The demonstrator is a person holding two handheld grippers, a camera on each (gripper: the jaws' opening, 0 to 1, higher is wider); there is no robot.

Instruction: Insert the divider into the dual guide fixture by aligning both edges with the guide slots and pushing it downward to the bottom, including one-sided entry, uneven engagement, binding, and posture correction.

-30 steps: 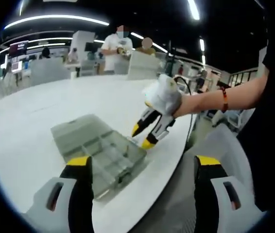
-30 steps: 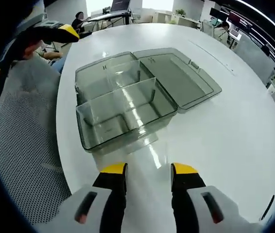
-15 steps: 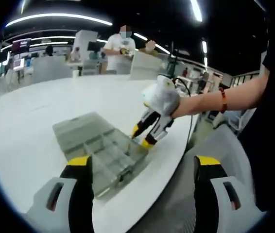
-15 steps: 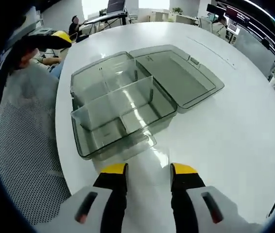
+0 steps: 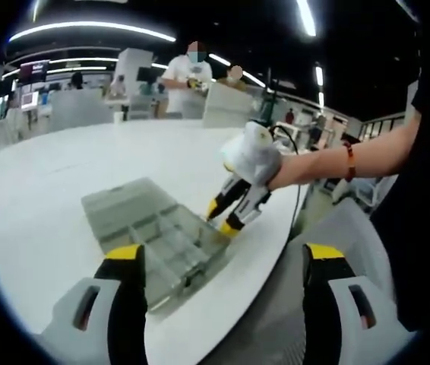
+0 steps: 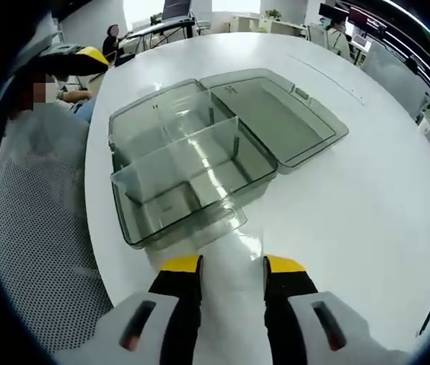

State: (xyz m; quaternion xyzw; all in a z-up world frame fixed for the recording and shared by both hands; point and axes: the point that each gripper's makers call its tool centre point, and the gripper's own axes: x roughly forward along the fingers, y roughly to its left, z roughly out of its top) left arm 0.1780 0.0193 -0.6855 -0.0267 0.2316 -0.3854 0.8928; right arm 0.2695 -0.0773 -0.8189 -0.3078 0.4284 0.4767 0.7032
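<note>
Clear divider [image 6: 200, 222] lies flat, lengthwise along the box [image 6: 192, 160] front wall.

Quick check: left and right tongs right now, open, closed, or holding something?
Left tongs: open, holding nothing.
Right tongs: open, holding nothing, beside the clear box.

Readable text: you have none to read in either gripper view.
Wall screen [image 5: 30, 74]: far behind the white table [image 5: 63, 182] in the left gripper view, it shows you pale marks too small and blurred to make out.
Clear plastic box [image 6: 200, 152]: on that table in the right gripper view, it offers you no legible label, brand or number.
</note>
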